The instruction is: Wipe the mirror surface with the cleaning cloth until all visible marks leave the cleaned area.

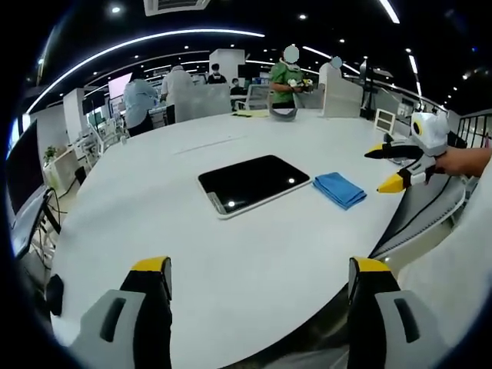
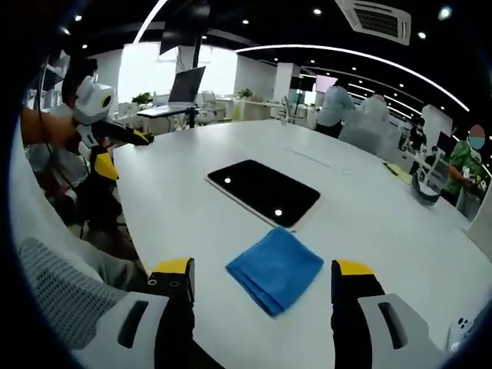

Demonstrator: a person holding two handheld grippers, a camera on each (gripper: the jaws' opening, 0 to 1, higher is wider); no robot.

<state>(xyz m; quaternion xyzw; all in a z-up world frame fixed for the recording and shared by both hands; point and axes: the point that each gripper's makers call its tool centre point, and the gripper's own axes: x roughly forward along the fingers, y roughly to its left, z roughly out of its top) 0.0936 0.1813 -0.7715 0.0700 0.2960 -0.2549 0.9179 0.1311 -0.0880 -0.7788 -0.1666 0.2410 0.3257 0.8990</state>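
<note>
Two yellow-tipped grippers hover over a wide, smooth white table (image 1: 254, 261). In the left gripper view, the left gripper (image 1: 257, 273) has its jaws spread wide, holding nothing. Ahead lies the mirror (image 1: 254, 183), a flat dark rounded rectangle with a pale rim, glossy and reflecting ceiling lights. Just to its right, apart from it, sits the folded blue cleaning cloth (image 1: 339, 188), soft and matte. In the right gripper view, the right gripper (image 2: 261, 280) is equally wide and empty, the cloth lying between its tips. People (image 1: 286, 77) stand beyond the table.

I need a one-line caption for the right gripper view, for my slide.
Open right gripper hovers over the folded blue cloth, beside the dark mirror on the white table.
</note>
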